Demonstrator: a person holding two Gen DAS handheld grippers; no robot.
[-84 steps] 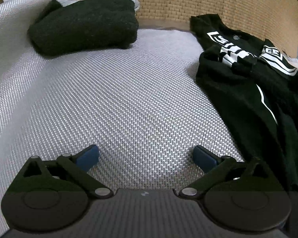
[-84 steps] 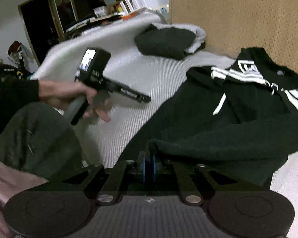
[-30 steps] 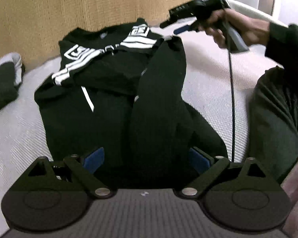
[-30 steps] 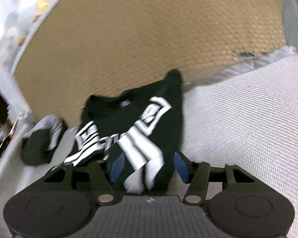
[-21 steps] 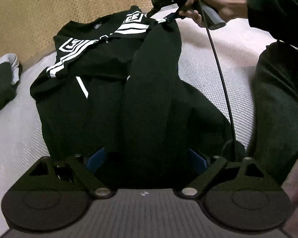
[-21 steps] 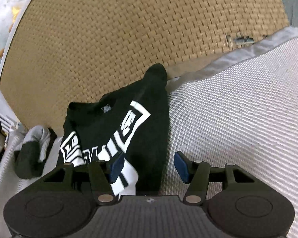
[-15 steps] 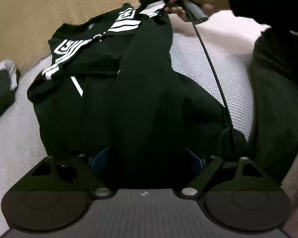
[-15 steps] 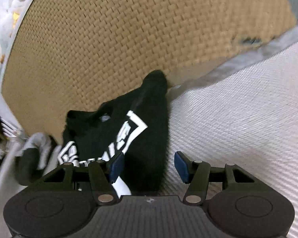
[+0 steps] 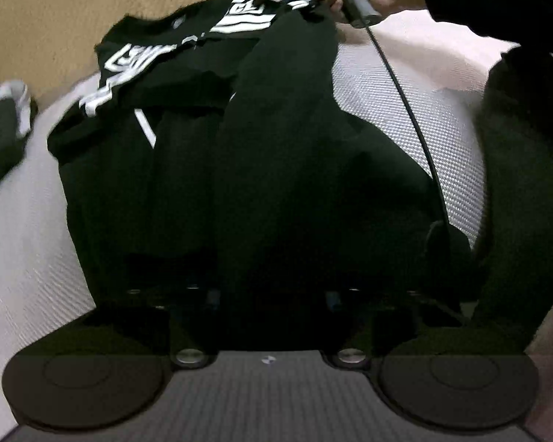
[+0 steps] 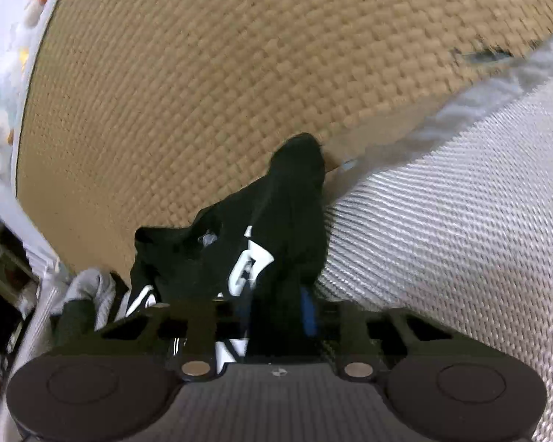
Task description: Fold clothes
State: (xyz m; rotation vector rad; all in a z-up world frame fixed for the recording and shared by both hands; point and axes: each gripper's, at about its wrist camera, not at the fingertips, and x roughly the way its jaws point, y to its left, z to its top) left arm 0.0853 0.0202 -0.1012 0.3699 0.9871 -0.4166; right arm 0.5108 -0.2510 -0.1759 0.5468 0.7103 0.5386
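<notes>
Grey woven mattress (image 9: 394,84), tan wicker headboard (image 10: 202,92) behind. Black shirt (image 9: 210,140) lies flat; left gripper (image 9: 272,296) has just closed on its near hem, right gripper (image 10: 276,311) on the far shoulder, jaws narrow, probably to fold that side over.

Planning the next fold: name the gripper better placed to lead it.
Neither alone, probably. The right gripper has just closed on the black shirt near the print; the left gripper at its near end.

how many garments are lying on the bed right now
2: the black printed top spread across the middle of the grey bed cover, and a folded dark garment at the left edge. More may lie out of view.
</notes>
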